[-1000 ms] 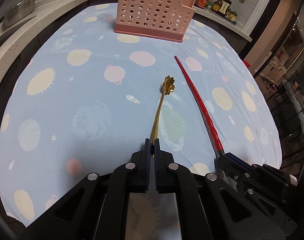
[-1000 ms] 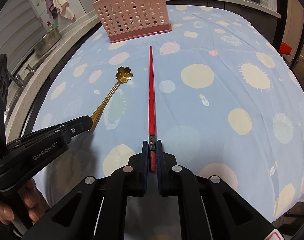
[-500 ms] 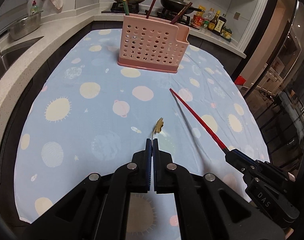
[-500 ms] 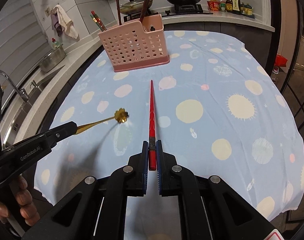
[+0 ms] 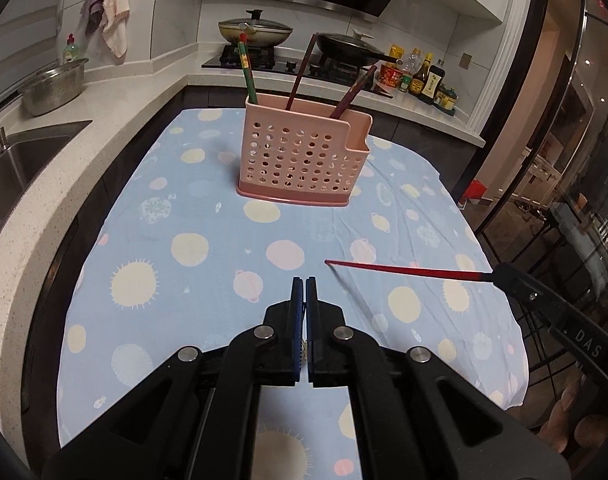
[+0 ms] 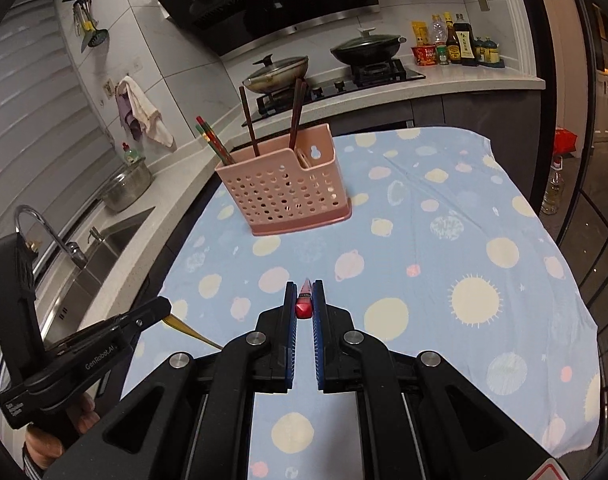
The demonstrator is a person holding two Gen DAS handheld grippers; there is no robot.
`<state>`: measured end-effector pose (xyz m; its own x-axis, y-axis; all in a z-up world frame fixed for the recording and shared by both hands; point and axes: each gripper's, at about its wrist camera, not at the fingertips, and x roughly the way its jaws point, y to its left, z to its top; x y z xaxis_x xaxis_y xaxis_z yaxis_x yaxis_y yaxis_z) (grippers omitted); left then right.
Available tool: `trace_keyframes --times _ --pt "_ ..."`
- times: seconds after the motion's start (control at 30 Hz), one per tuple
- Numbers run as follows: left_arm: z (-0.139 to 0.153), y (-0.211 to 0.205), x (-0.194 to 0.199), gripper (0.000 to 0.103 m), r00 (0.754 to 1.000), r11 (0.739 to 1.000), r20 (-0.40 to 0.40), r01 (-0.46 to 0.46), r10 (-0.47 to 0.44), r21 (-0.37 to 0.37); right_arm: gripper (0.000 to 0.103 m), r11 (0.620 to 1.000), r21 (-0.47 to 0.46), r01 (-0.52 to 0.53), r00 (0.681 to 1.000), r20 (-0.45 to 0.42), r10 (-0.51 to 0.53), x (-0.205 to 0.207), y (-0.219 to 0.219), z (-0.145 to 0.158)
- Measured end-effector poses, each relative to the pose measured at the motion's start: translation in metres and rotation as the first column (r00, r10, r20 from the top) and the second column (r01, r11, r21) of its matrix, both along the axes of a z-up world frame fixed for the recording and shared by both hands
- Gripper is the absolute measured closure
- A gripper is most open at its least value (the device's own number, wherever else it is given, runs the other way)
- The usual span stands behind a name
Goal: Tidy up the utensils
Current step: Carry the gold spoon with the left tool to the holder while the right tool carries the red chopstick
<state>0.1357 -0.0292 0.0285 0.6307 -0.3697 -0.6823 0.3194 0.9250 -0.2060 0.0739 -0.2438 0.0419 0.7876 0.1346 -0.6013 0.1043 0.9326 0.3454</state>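
1. Utensils both off the cloth now: 1 s ago the gold spoon (image 6: 185, 327) and the red chopstick (image 5: 404, 271) lay flat on the tablecloth (image 5: 191, 216); since then both got lifted and carried up, w/ the view tipping toward the pink holder (image 5: 304, 156).
2. Left gripper (image 5: 304, 280): jaws pressed nearly together. Its own cam shows only a sliver of metal between the pads, but the right cam shows the gold handle sticking out of its tip, so it's clamped on the spoon. Spoon bowl not visible.
3. Right gripper (image 6: 304, 285): jaws narrow, pinching the chopstick's butt end; shaft points fwd and, from the left cam, angles across toward the left gripper's front.
4. Meaning, I'd say: pickup done, drop-in is next.
5. Room: holder stands near the far end of the table, well apart from both grippers, open cloth between. It already holds several chopsticks leaning out the top; small side pocket on its right looks free.
6. Watch: chopstick tip is near the left gripper's path, so the two could cross. Counter and sink sit along the left edge.
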Motion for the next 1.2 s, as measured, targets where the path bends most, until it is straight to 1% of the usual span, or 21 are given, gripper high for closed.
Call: trace_keyframes --times 0.23,0.47,0.63,0.73,0.8,1.0,1.1,1.2 --pt "0.027 -0.005 0.018 0.102 0.998 1.000 0.059 0.003 -0.003 0.000 0.096 0.999 0.041 0.019 0.996 0.086 -0.022 0.022 -0.017 0.034" --pt "0.050 -0.010 0.042 0.102 0.995 1.000 0.099 0.005 -0.005 -0.008 0.096 0.999 0.034 0.034 0.988 0.148 -0.038 0.040 -0.028 0.059" --pt "0.072 -0.015 0.064 0.102 0.990 1.000 0.143 0.006 -0.005 -0.010 0.096 0.997 0.056 0.045 0.979 0.197 -0.055 0.059 -0.039 0.080" --pt "0.086 -0.016 0.081 0.102 0.985 1.000 0.171 0.003 -0.001 -0.015 0.096 0.997 0.066 0.051 0.970 0.235 -0.065 0.075 -0.045 0.096" --pt "0.096 -0.016 0.093 0.102 0.981 1.000 0.194 -0.003 0.004 -0.005 0.096 0.996 0.071 0.050 0.964 0.257 -0.067 0.086 -0.047 0.104" --pt "0.126 -0.017 0.129 0.102 0.966 1.000 0.259 -0.026 0.025 -0.002 0.096 0.997 0.052 0.063 0.942 0.326 -0.077 0.125 -0.048 0.132" --pt "0.135 -0.019 0.148 0.102 0.960 0.999 0.279 -0.036 0.035 0.001 0.096 0.997 0.045 0.066 0.933 0.351 -0.078 0.145 -0.046 0.141" --pt "0.136 -0.021 0.167 0.102 0.959 0.999 0.280 -0.045 0.042 0.006 0.096 0.996 0.043 0.073 0.926 0.369 -0.084 0.166 -0.044 0.147"
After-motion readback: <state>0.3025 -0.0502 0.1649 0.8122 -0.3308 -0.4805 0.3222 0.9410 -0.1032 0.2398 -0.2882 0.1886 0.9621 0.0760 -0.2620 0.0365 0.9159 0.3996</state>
